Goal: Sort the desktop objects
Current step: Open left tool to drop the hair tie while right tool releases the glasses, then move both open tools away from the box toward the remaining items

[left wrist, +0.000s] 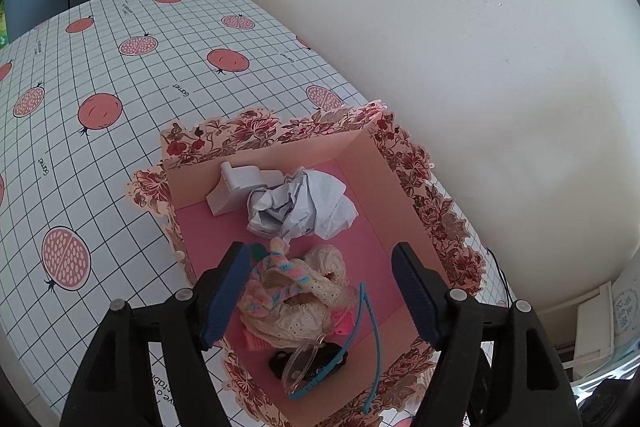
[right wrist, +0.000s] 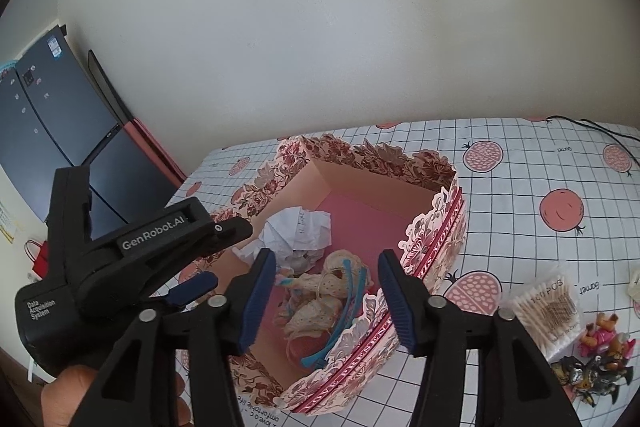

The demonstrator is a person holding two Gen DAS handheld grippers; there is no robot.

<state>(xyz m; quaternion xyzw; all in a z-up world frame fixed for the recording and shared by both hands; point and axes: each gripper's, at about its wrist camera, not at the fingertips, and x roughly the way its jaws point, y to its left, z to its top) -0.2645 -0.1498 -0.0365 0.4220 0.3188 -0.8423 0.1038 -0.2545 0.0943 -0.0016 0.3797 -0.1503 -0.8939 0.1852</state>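
Left gripper (left wrist: 320, 291): jaws apart, blue pads facing each other, nothing pressed between them. Pitched steeply downward. Seen from the right wrist view, its black body sits just left of the right gripper, slightly higher, nose aimed down and to the right; one blue pad (right wrist: 192, 287) shows under the nose.

Right gripper (right wrist: 326, 297): jaws apart, gap narrower than the left's, pads clear of contact. Pitched downward, less steeply than the left.

Hand (right wrist: 120, 399): part of it shows at the lower left of the right wrist view, below the left gripper's body.
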